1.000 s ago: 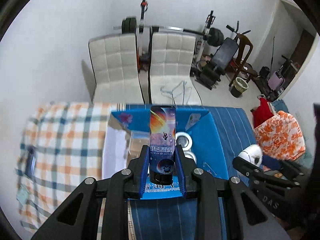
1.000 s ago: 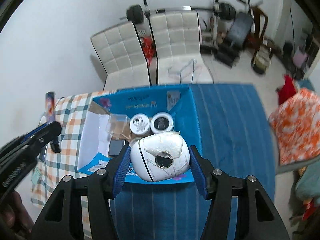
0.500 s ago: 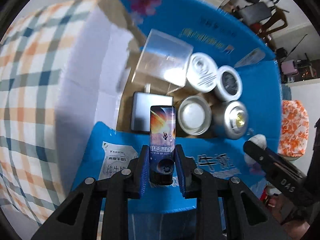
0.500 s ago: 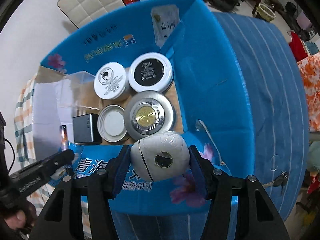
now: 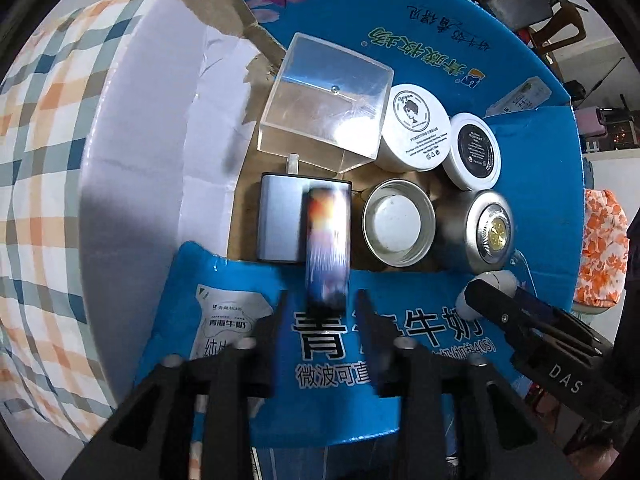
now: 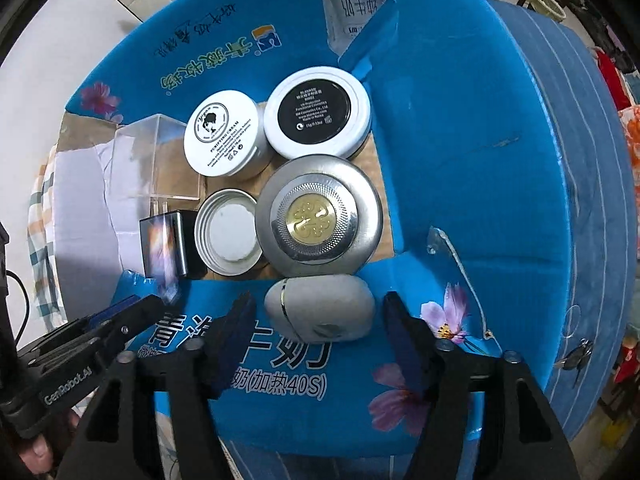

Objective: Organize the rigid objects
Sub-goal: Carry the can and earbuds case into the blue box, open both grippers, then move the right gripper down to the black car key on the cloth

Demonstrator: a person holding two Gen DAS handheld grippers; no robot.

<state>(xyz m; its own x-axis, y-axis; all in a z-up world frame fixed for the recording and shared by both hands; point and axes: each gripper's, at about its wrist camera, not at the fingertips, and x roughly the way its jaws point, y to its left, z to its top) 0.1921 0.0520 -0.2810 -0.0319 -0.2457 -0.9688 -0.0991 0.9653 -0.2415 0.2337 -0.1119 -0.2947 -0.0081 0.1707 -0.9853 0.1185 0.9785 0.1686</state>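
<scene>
Box: blue printed cardboard box with flaps folded out, brown floor inside; the things are packed toward its near and right walls.
Far row, left to right: clear acrylic cube, white cream jar with a portrait on its lid, white jar with a black round label.
Near row, left to right: grey metal rectangular block, open silver tin with a white pad inside, domed silver tin with a gold centre.
Left gripper: jaws have just been opening, now narrowly parted and clear of the slim dark rectangular case with an orange flare print.
Slim case: blurred, long axis running away from the left gripper, sitting partly over the grey block at the box's near wall; probably dropping.
Right gripper: jaws have just been opening, now wide, pads clear of the white egg-shaped device.
White device: long axis across the jaws, at the near wall, just beside the domed tin; whether it rests yet, cannot tell.
Coming move: likely lift both grippers straight out.
</scene>
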